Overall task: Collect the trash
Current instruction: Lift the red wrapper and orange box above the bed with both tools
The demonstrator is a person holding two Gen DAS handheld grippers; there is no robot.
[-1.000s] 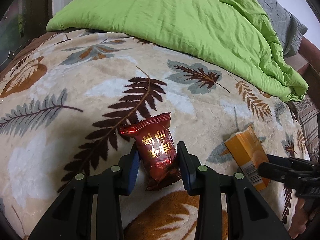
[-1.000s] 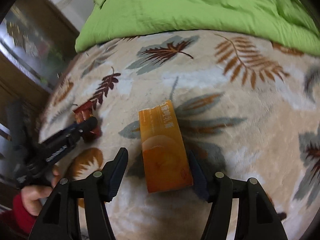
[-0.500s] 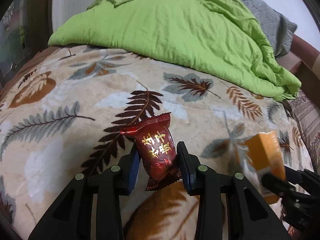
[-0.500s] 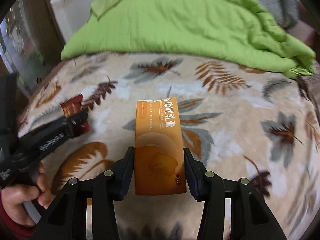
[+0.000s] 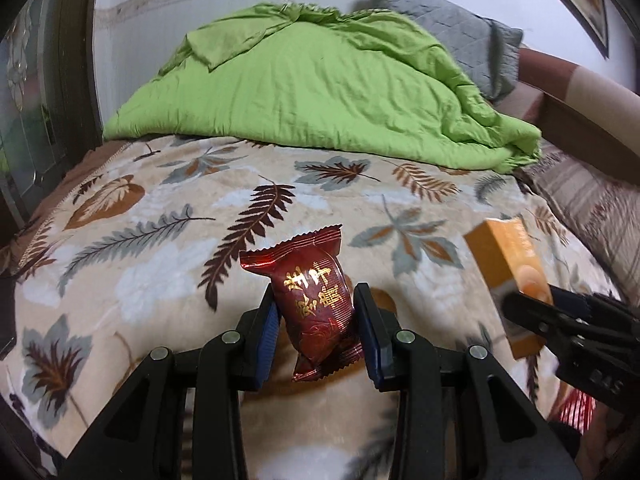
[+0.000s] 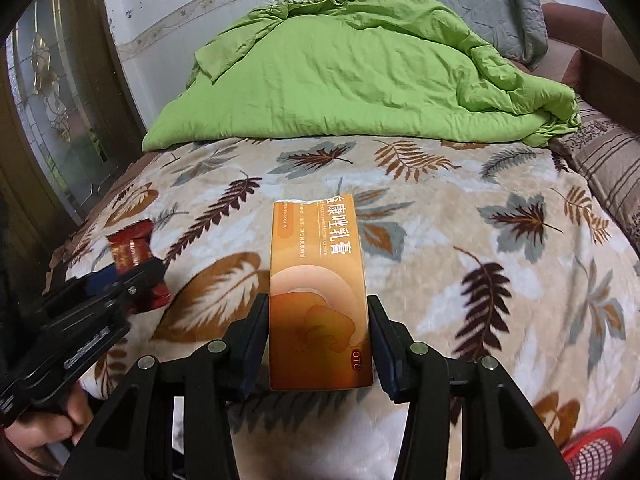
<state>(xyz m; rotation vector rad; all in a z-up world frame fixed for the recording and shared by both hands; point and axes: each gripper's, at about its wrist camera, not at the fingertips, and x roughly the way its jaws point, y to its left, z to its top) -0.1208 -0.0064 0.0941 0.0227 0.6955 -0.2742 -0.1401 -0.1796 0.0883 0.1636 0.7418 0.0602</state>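
The left gripper point(image 5: 315, 330) is closed on a red wrapper point(image 5: 314, 306), its blue pads pinching the packet across its puffy middle, and the packet hangs clear of the leaf-print blanket point(image 5: 160, 248). The right gripper point(image 6: 318, 344) is clamped on an orange box point(image 6: 318, 300), one pad on each long side of the lower half; its jaws have just been closing, with the box between them. In the right view the box points up and away from the camera, its torn top end farthest off.

The wrapper looks light and crinkly, foil-slick, and soft enough to deform under the pads (a grip on the sealed edge would likely slide). The mid-body hold seems the safer one, though a squeeze this tight could crush whatever is inside.

The box is thin card, probably near empty and so very light. It is stiff along its length but would cave if pressed hard on its broad faces, so holding it by the narrow sides is sensible. Being held low, it may tip if swung fast.

A red mesh basket point(image 6: 596, 454) shows at the lower right corner of the right view, below the bed edge; it may be where the trash goes, though that is only a guess. A green quilt point(image 6: 360, 68) lies heaped at the far end, well apart from both items.
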